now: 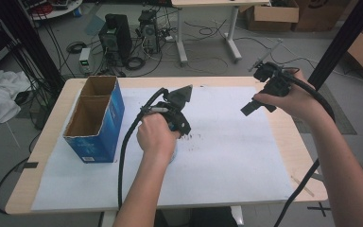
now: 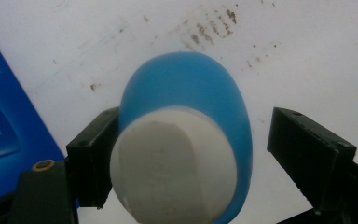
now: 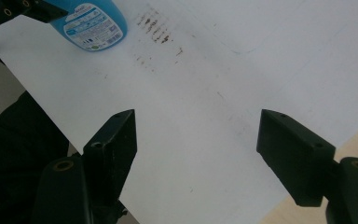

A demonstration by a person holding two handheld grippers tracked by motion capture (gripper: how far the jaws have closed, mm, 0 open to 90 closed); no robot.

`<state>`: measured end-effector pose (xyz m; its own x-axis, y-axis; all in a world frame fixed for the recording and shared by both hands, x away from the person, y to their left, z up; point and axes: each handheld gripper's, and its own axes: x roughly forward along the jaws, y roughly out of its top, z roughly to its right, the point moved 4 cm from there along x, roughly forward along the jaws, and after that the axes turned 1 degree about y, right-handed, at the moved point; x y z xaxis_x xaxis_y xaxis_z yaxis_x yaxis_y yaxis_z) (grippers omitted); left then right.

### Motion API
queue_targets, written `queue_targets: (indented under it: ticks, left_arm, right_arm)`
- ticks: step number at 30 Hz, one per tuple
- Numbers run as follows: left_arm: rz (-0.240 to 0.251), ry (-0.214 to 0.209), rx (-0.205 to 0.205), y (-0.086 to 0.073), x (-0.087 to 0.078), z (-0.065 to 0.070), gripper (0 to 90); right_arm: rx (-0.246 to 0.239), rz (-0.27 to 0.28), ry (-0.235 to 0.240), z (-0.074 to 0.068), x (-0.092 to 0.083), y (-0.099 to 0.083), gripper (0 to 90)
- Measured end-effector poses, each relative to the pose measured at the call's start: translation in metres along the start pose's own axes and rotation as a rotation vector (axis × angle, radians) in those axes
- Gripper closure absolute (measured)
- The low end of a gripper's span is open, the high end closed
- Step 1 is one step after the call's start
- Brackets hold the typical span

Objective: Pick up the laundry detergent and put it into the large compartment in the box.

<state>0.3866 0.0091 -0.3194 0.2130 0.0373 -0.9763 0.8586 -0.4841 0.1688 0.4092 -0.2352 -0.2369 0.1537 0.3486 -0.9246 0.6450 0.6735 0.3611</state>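
- High view: the left hand (image 1: 155,135) is holding the left gripper (image 1: 179,124) low over the white sheet (image 1: 227,156), just right of the blue box (image 1: 97,120). The right hand (image 1: 290,101) is holding the right gripper (image 1: 251,108) raised near the table's right edge.
- Left gripper view: the jaws are standing wide around a blue bottle (image 2: 191,140) with a white cap (image 2: 172,168); the left jaw is touching it, the right jaw is sitting apart.
- Right gripper view: the jaws are spread wide, gripping nothing, above the sheet; the bottle (image 3: 91,28) is lying at the top left, beside brown smudges (image 3: 156,30).
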Motion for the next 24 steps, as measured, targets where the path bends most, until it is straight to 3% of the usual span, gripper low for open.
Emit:
queue_targets:
  ticks: [24]
  left_arm:
    - [-0.016,0.024,-0.002,0.0028,0.0093,-0.0004,22.0]
  right_arm:
    - [-0.003,-0.010,-0.011,0.0017,0.0018,-0.0027,28.7]
